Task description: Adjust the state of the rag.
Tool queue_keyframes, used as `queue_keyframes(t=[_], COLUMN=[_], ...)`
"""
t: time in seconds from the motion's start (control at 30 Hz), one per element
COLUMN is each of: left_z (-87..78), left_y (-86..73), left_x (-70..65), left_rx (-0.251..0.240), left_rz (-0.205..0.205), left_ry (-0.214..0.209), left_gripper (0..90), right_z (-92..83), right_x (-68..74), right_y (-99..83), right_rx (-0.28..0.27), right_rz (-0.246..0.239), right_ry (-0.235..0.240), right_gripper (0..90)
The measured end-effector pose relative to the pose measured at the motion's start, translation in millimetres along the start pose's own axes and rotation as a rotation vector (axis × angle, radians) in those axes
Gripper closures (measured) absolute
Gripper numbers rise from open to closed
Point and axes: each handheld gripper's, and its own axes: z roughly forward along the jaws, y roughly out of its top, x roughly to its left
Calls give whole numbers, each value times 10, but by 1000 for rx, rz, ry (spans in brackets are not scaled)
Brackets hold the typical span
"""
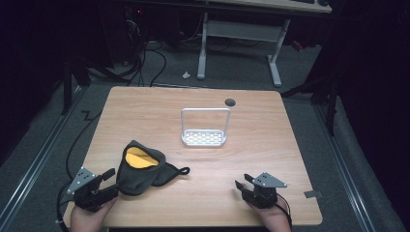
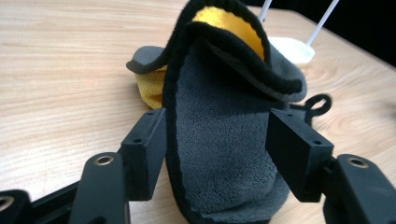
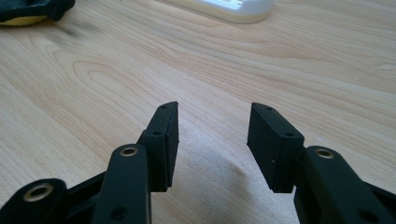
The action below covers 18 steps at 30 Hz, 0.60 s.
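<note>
Cloth: I saw a dark grey plush microfibre cloth with a yellow inner face (image 1: 140, 169) bunched upright on the light wooden table (image 1: 159, 116), near its front left part, with a small hanging loop (image 1: 183, 170) lying out to its right.
Left gripper: my left gripper (image 1: 109, 181) sat low at the table's front left; in the left gripper view the grey cloth (image 2: 224, 154) stood between its jaws.
Left jaws: wide; one jaw lay against the cloth's dark hem, the other close beside the fabric, and I could not tell whether they pressed on it.
Right gripper: my right gripper (image 1: 243, 181) rested near the front right, well apart from the cloth.
Right jaws: spread wide over bare wood, holding nothing.
Rack: a white plastic perforated tray with a tall wire hoop handle (image 1: 204, 137) stood mid-table, beyond the cloth.
</note>
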Motion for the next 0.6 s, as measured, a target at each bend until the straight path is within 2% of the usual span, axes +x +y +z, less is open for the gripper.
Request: queue_keyframes(t=[0.13,0.37,0.4,0.6], left_z=[38,44,66,146], left_y=[-20,-29,-35,-17], left_x=[13,68,88,89], left_rx=[17,5,9,11], left_rz=[-16,-35,-50,-52], left_ry=[-10,-22,-32,-36], left_gripper=[377,352,347,328], right_z=[-9,-23,-15,-2], right_x=[-3,-2,-2,8], right_y=[-14,-5,-3,-11], right_rx=[2,-7,-6,-1], right_rz=[1,-3,-7,-10], right_ry=[0,-1,0,6], right_gripper=[535,533,532,532])
